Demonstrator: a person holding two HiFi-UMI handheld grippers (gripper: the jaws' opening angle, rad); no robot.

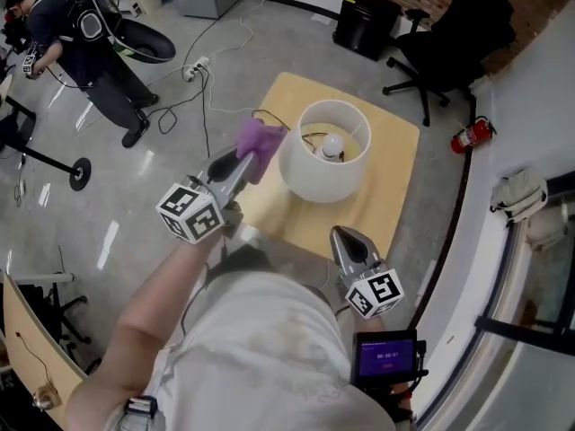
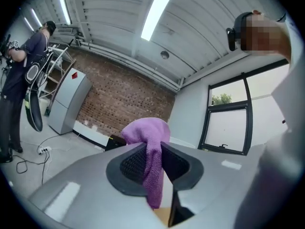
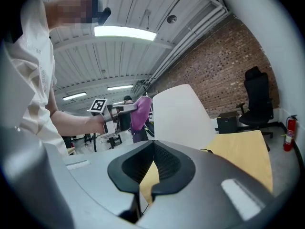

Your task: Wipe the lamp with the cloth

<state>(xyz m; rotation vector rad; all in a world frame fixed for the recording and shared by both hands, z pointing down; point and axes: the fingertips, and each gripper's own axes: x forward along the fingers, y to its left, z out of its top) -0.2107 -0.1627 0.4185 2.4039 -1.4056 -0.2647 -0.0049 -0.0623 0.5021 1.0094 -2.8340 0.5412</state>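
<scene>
Left gripper point(image 1: 241, 162) clamped on purple cloth point(image 1: 260, 140), cloth just beside left flank of lamp point(image 1: 323, 164) shade. Lamp upright, desk point(image 1: 395, 142) centre. Right gripper point(image 1: 349, 241) closed, empty, at near edge, farther from the shade.

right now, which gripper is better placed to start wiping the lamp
Left. The left gripper is shut on the purple cloth, up close beside the lamp shade. The right gripper is shut on nothing and sits at the near edge of the table, away from the cloth.
</scene>
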